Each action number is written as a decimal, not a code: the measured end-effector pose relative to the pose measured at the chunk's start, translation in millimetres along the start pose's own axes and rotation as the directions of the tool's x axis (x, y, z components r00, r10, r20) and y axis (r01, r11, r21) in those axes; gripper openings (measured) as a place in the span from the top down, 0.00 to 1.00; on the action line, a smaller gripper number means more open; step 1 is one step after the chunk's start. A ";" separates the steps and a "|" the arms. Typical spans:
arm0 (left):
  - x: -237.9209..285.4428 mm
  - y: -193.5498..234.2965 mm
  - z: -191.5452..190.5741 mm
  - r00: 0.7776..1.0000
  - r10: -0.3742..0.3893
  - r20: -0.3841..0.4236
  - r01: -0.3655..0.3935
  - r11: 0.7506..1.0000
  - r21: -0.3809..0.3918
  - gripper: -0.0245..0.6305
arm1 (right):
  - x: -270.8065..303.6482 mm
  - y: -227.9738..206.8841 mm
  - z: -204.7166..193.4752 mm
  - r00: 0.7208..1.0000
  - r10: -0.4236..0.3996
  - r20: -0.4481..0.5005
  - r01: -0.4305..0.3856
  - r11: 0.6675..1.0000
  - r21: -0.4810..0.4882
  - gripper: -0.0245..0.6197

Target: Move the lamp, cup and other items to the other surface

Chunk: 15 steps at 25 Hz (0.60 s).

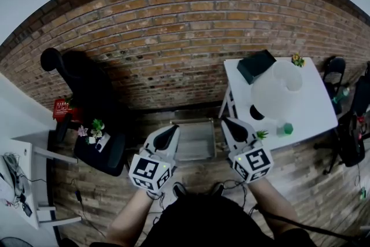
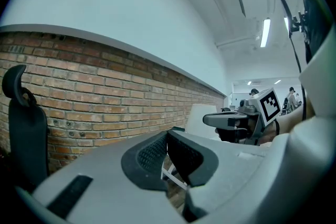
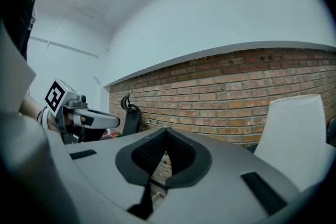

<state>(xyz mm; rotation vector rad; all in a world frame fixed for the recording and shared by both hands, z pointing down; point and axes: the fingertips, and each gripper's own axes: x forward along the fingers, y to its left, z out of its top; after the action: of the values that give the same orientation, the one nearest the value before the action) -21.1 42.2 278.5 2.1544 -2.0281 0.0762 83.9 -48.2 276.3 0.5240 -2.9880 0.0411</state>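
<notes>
A lamp with a white shade (image 1: 276, 89) stands on the white table (image 1: 315, 110) at the right, and the shade (image 3: 294, 134) also fills the right edge of the right gripper view. A green cup (image 1: 285, 129) and a small plant (image 1: 261, 135) sit at the table's near edge. A dark box (image 1: 256, 65) and a flower pot (image 1: 298, 59) sit at its far end. My left gripper (image 1: 173, 130) (image 2: 168, 139) and right gripper (image 1: 228, 123) (image 3: 167, 136) are held side by side in front of me, left of the table. Both are shut and empty.
A black office chair (image 1: 87, 89) stands at the left by the brick wall (image 1: 173, 37), with small potted plants (image 1: 92, 131) on its seat. A grey metal tray (image 1: 193, 142) lies on the wooden floor between the grippers. A white desk (image 1: 20, 176) with cables is at the far left.
</notes>
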 end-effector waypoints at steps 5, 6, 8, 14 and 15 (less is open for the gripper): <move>-0.6 0.6 -1.0 1.000 0.008 -0.008 -0.008 1.000 -0.002 0.95 | 1.6 1.8 0.9 1.000 0.012 -0.002 -0.012 1.000 0.005 0.96; -0.4 0.6 -1.3 1.000 0.010 -0.010 -0.010 1.000 -0.003 0.95 | 1.5 1.6 0.6 1.000 0.014 -0.002 -0.014 1.000 0.006 0.96; -0.1 0.8 -2.0 1.000 0.013 -0.013 -0.013 1.000 -0.005 0.95 | 1.3 1.1 0.1 1.000 0.017 -0.003 -0.016 1.000 0.008 0.96; 1.3 0.4 -3.7 1.000 0.021 -0.015 -0.021 1.000 -0.008 0.95 | 0.6 -1.3 -1.9 1.000 0.020 -0.003 -0.020 1.000 0.013 0.96; 1.8 -0.1 -3.9 1.000 0.022 -0.015 -0.023 1.000 -0.007 0.95 | 0.5 -2.0 -2.1 1.000 0.020 -0.003 -0.020 1.000 0.014 0.96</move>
<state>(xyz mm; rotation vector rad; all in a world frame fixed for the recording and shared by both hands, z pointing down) -20.6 41.1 282.7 2.1204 -2.0413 0.0877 84.4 -50.2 278.5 0.4946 -2.9924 0.0643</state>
